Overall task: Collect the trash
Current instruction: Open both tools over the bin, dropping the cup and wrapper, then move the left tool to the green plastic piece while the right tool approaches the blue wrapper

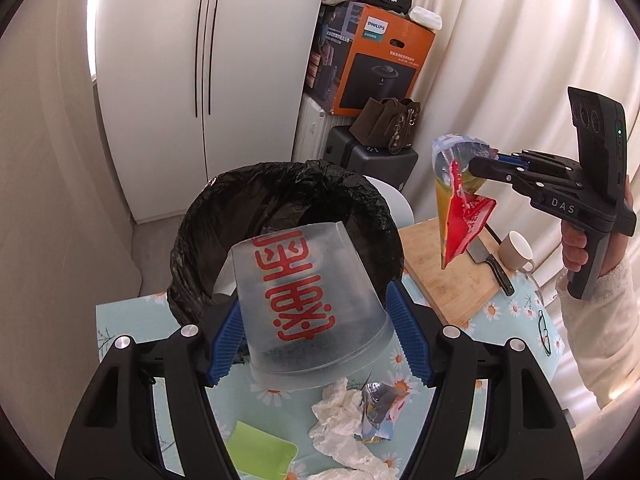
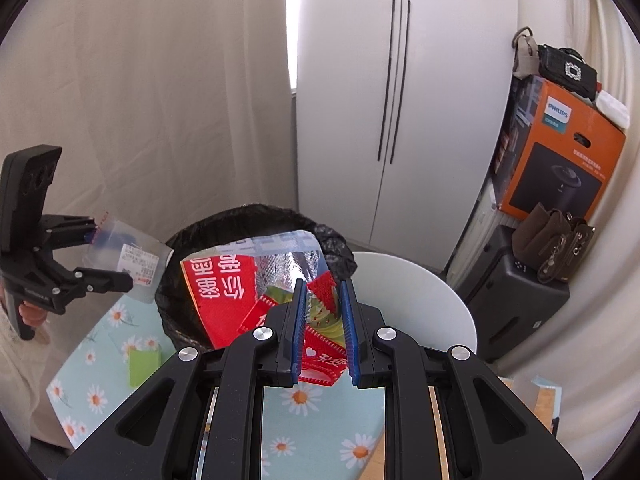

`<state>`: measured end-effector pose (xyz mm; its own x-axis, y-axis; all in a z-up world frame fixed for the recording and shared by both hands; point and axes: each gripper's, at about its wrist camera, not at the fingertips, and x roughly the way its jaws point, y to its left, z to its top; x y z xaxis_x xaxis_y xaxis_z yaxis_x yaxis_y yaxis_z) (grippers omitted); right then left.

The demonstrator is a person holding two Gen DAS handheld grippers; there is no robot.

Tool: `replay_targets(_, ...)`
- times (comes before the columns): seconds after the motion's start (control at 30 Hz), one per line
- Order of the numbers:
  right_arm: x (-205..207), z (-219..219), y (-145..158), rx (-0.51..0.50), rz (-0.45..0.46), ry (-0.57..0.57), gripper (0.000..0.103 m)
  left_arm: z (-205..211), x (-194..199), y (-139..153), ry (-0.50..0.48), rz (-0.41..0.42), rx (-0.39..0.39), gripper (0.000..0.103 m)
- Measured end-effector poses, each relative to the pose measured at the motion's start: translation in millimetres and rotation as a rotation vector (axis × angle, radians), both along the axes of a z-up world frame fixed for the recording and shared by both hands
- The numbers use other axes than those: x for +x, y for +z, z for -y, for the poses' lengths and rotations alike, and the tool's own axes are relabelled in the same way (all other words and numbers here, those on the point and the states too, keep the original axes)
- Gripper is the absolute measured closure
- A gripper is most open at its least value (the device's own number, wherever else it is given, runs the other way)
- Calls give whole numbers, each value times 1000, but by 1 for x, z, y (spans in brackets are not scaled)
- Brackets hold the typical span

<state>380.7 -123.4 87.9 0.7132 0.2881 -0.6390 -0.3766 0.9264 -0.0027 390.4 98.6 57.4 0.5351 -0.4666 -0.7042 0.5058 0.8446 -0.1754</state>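
Note:
My left gripper [image 1: 314,320] is shut on a clear plastic cup [image 1: 296,264] with red characters, held upside down between the blue pads, just in front of the bin lined with a black bag [image 1: 280,188]. My right gripper [image 2: 322,292] is shut on a red and yellow snack wrapper [image 2: 228,292] that hangs over the bin's [image 2: 248,220] near rim. In the left wrist view the right gripper [image 1: 476,166] is off to the right with the wrapper [image 1: 460,216] dangling below it. In the right wrist view the left gripper [image 2: 114,256] and its cup [image 2: 132,260] are at the left.
On the daisy-print tablecloth [image 1: 120,320] lie crumpled tissue [image 1: 344,412], a foil wrapper [image 1: 380,408] and a green sheet [image 1: 260,452]. A cutting board [image 1: 452,276], a knife [image 1: 492,264] and a mug [image 1: 518,250] are to the right. A white chair [image 2: 420,300] and stacked luggage stand behind.

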Motion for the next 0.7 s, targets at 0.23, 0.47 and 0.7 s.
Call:
replay_targets(0.23,32,-27,-3,-13,20,46,82,-2,25,4,-29,65,-20,18)
replay_targets(0.47,34,-31,-8,14,90,9,14,1,27,-11,25,90,36,6)
replay_targets(0.7,21,-11,-14,57,63,-33,14,-6,16,-24,67,14,16,6)
